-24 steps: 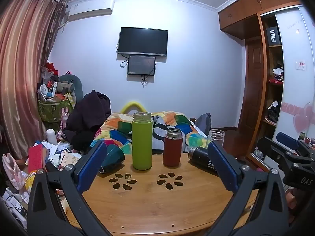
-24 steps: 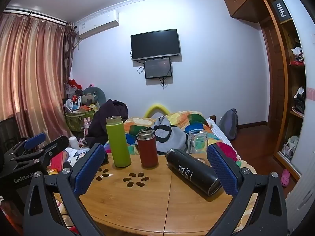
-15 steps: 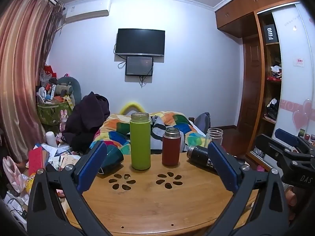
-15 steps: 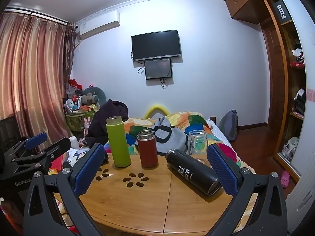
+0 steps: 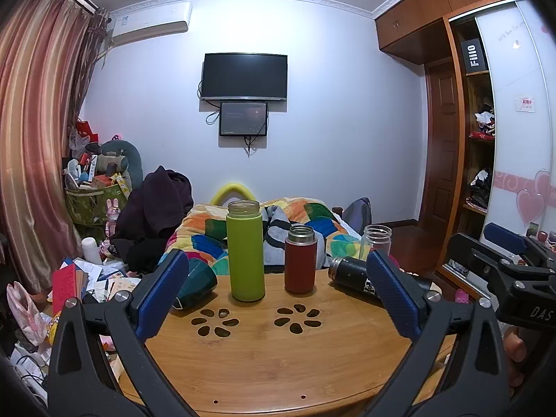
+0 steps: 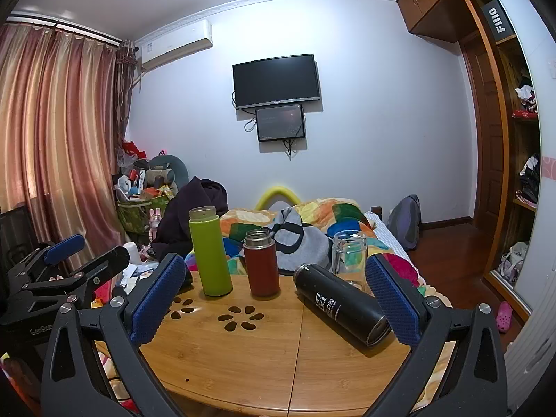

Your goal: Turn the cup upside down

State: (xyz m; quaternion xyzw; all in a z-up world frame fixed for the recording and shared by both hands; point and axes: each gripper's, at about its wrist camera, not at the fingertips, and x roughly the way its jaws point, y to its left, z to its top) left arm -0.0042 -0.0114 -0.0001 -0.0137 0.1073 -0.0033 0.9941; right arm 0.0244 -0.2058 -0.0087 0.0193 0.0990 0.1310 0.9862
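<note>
A clear glass cup (image 6: 348,255) stands upright, mouth up, at the far edge of a round wooden bench (image 6: 271,358), just behind the neck of a black bottle (image 6: 342,304) that lies on its side. Being glass, the cup is probably rigid, smooth, slippery and breakable, and fairly light since it looks empty. A firm but gentle hold across its straight middle wall seems safest for turning it over. To the left of the cup stand a red flask (image 6: 260,264) and, further left, a tall green flask (image 6: 210,251), both upright. A dark teal cup (image 5: 194,283) lies tipped over at the bench's left edge. The right gripper (image 6: 274,304) and the left gripper (image 5: 274,297) both hover near the bench's front edge, fingers spread wide and holding nothing.
</note>
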